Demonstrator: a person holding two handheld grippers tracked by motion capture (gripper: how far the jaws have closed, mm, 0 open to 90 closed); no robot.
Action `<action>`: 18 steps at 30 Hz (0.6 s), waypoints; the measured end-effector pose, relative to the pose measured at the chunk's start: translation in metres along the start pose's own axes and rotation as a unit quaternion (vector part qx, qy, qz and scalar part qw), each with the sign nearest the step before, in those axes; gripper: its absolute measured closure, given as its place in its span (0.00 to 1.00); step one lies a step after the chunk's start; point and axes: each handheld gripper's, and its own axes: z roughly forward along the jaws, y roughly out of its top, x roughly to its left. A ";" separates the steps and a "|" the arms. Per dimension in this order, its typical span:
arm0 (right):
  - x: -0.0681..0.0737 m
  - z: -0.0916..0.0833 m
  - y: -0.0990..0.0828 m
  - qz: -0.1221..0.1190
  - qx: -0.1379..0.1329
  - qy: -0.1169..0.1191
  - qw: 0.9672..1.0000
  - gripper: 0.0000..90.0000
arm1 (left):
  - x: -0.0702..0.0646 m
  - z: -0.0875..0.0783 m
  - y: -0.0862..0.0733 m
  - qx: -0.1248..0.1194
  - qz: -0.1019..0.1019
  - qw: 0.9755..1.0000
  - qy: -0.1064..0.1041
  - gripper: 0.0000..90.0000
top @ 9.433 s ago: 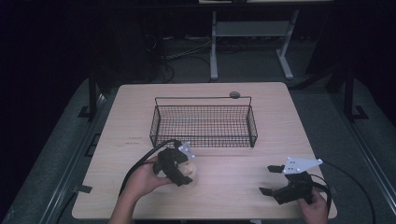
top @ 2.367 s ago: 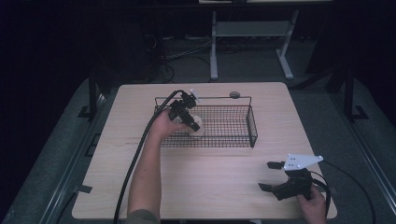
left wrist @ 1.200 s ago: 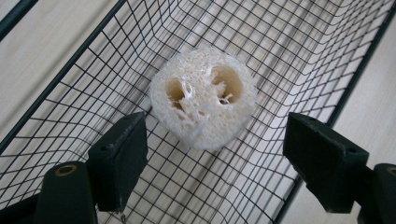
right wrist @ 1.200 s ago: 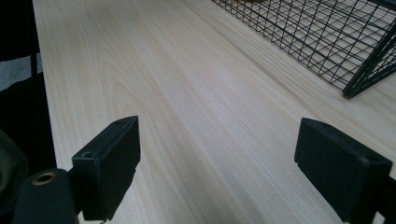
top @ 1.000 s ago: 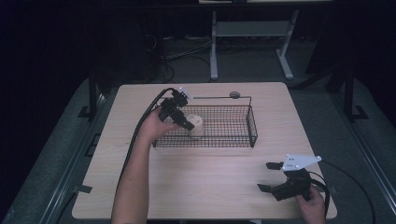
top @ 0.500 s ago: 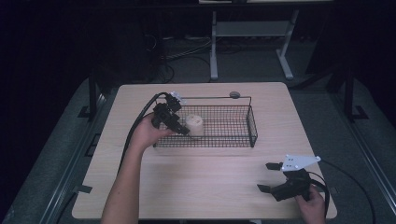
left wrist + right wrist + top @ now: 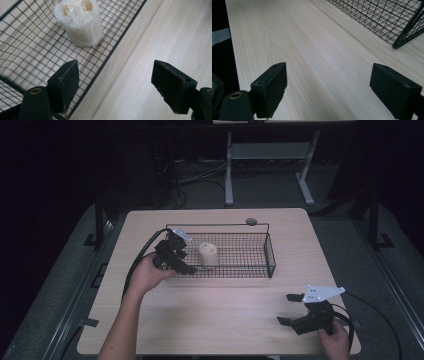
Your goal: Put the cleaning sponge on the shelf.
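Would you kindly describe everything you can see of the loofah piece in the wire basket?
The loofah piece is a short, off-white cylinder of fibrous, spongy-looking material, with a few round holes running down through its top face. It stands upright on the mesh floor of the black wire basket, toward the basket's left end in the high view. Nothing grips it: the left gripper is open and apart from it, over the basket's near rim.

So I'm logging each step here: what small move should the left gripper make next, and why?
Probably draw the left gripper back toward the person, clear of the wire basket. Its jaws stand open and empty, and the loofah piece stands upright on the basket floor, apart from them, so the drop looks done.
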 end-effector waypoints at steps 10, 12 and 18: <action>0.000 0.000 -0.001 -0.002 0.004 -0.003 1.000 0.15 | -0.015 -0.013 -0.017 -0.009 0.008 1.000 0.005 0.24; 0.000 -0.001 -0.001 0.000 0.004 -0.002 1.000 0.15 | -0.017 -0.014 -0.020 -0.014 0.006 1.000 0.003 0.24; 0.000 -0.001 -0.002 0.000 0.004 -0.004 1.000 0.15 | -0.024 -0.014 -0.030 -0.013 0.012 1.000 0.000 0.24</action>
